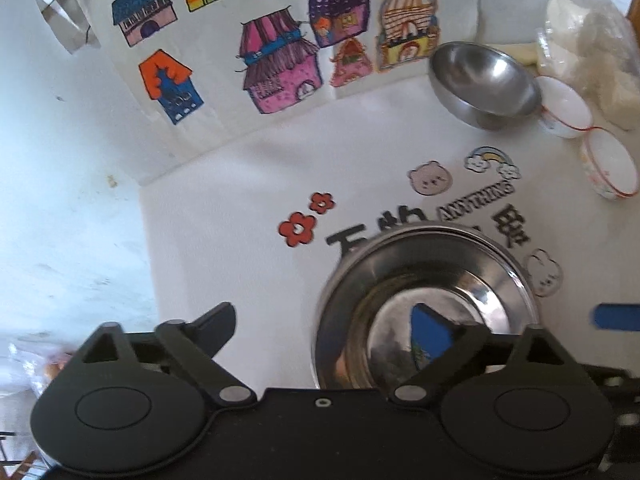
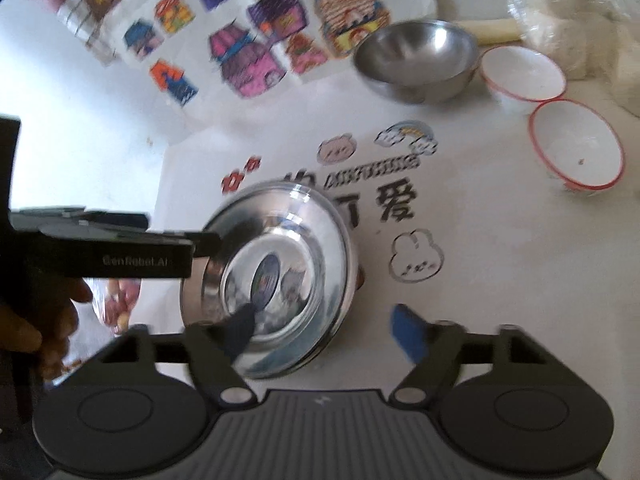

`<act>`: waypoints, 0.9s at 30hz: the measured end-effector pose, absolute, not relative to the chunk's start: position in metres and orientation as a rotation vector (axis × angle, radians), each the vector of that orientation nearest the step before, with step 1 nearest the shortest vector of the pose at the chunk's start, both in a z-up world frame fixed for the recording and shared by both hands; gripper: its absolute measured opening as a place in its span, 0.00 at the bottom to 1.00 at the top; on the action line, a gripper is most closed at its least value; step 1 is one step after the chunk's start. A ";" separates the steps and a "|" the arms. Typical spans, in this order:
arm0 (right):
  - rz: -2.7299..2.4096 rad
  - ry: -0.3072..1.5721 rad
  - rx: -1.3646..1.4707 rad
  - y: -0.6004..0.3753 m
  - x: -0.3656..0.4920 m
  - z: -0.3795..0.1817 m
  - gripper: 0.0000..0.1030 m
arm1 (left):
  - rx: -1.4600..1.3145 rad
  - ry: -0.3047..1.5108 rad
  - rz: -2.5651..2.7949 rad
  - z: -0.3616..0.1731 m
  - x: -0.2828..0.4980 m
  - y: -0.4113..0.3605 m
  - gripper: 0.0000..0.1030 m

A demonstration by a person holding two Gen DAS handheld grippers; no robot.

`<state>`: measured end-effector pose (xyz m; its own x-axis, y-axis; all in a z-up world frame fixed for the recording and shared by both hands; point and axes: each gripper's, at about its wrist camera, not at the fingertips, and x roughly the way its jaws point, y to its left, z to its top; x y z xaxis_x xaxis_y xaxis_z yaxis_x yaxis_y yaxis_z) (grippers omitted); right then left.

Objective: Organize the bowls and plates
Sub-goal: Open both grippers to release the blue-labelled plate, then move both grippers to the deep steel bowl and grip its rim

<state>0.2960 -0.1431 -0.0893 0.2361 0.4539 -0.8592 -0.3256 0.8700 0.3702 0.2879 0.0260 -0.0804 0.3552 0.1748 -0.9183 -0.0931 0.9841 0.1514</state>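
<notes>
L gripper (image 1: 332, 328) jaws spread wide, one finger over the stacked steel plates (image 1: 424, 304) at 5 o'clock on the table (image 1: 240, 240). R gripper (image 2: 324, 324) also wide open, left finger over the same stack. Farther, 1 o'clock: steel bowl (image 2: 416, 60), then two red-rimmed white bowls (image 2: 576, 148) w/ rims touching.
</notes>
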 end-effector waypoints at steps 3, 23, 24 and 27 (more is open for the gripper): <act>0.502 1.197 0.145 -0.154 0.302 -0.087 0.96 | 0.078 1.210 0.191 -0.084 0.297 0.026 0.99; 0.295 1.166 0.516 -0.223 0.378 -0.103 1.00 | -0.113 1.174 0.161 -0.086 0.430 -0.002 0.99; 0.279 1.162 0.550 -0.225 0.383 -0.104 0.99 | -0.117 1.175 0.167 -0.089 0.438 -0.004 0.99; 0.224 1.148 0.647 -0.227 0.398 -0.111 0.93 | -0.124 1.155 0.189 -0.093 0.455 -0.008 0.99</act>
<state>0.3981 -0.2268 -0.1108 0.4120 0.4825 -0.7729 0.1560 0.7984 0.5815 0.4553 -0.0082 -0.0934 0.3906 0.0843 -0.9167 -0.2120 0.9773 -0.0004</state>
